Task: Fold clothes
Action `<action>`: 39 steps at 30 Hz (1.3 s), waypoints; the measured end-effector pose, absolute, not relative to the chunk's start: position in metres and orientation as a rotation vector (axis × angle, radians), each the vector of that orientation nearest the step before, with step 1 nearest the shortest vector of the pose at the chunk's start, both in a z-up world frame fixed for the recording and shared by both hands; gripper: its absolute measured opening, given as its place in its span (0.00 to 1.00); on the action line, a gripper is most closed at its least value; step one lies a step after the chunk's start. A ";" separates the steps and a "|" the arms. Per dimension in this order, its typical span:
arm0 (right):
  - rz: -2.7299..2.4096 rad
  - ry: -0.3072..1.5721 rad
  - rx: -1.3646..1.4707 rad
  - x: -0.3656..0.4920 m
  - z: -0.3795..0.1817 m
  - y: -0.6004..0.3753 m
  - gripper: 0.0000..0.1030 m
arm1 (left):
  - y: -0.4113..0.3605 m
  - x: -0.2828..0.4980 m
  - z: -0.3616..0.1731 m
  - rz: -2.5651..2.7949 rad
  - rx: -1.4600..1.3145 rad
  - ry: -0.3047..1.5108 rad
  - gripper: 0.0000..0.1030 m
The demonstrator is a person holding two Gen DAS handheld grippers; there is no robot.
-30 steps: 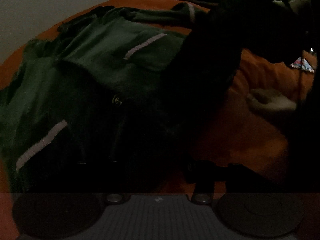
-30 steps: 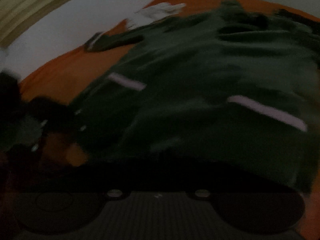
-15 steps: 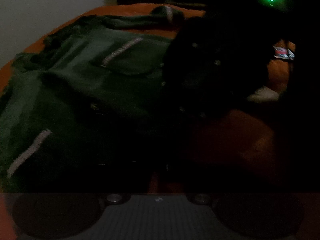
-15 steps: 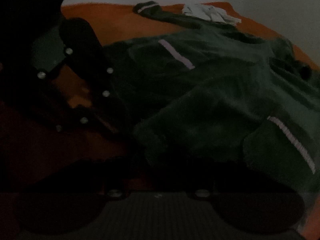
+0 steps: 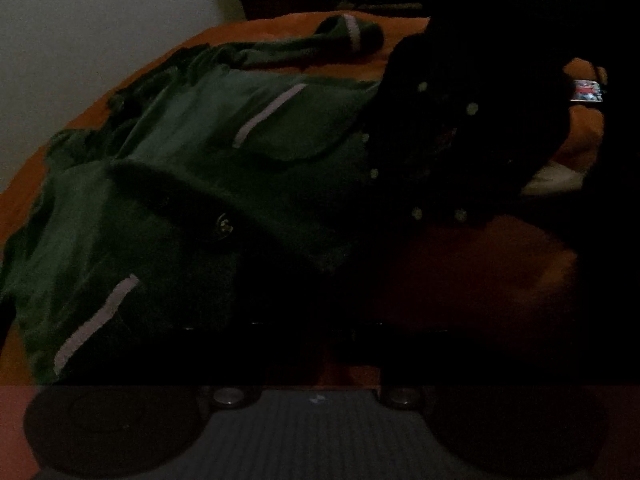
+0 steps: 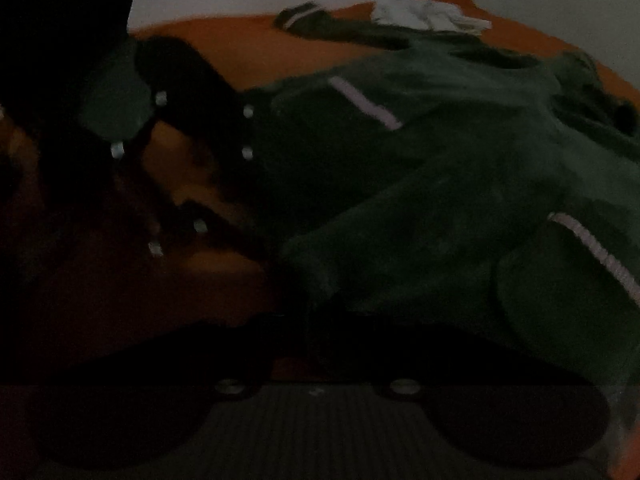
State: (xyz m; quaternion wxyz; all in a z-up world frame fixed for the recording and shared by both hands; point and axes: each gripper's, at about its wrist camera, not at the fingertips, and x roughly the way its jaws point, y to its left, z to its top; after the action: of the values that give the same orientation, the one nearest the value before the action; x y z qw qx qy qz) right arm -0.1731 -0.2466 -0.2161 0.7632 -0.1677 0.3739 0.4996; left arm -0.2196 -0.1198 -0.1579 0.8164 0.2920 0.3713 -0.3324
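Note:
A dark green jacket (image 5: 192, 184) with pale stripes lies spread on an orange bed cover (image 5: 500, 272); it also shows in the right wrist view (image 6: 460, 200). One sleeve (image 5: 320, 40) reaches toward the far edge. The right gripper (image 5: 460, 128) shows as a black shape with pale screws over the jacket's right edge. The left gripper (image 6: 172, 152) shows at the left of the right wrist view, at the jacket's near corner. Each camera's own fingertips are lost in shadow at the jacket hem, so I cannot tell whether either is shut.
A white cloth (image 6: 428, 16) lies at the far edge of the bed. A small coloured packet (image 5: 586, 90) and a pale cloth (image 5: 556, 180) lie at the right. A light wall (image 5: 100, 32) stands behind. The scene is very dark.
Both grippers have drawn closer to the jacket's near hem. The right wrist view swung from the jacket's middle to its left corner, and the left gripper came into its view.

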 end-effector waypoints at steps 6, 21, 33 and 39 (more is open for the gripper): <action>1.113 0.753 -0.291 -0.178 -0.199 -0.257 0.52 | -0.113 -0.203 -0.129 -0.734 0.556 0.747 0.36; 0.335 0.926 -0.028 -0.156 -0.216 -0.367 0.48 | -0.177 -0.049 -0.168 -0.575 0.320 0.962 0.38; 0.459 0.722 0.006 -0.028 -0.142 -0.351 0.54 | -0.163 -0.005 -0.088 -0.599 0.262 0.832 0.47; 0.483 0.648 -0.090 0.091 -0.137 -0.343 0.54 | -0.143 0.099 -0.097 -0.356 0.351 0.822 0.47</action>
State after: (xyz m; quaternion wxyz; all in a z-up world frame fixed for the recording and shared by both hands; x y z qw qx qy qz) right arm 0.0907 -0.3430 -0.1368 0.9184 -0.0440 0.3152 0.2351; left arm 0.0985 -0.1432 -0.0971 0.8864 0.1688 0.3955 -0.1713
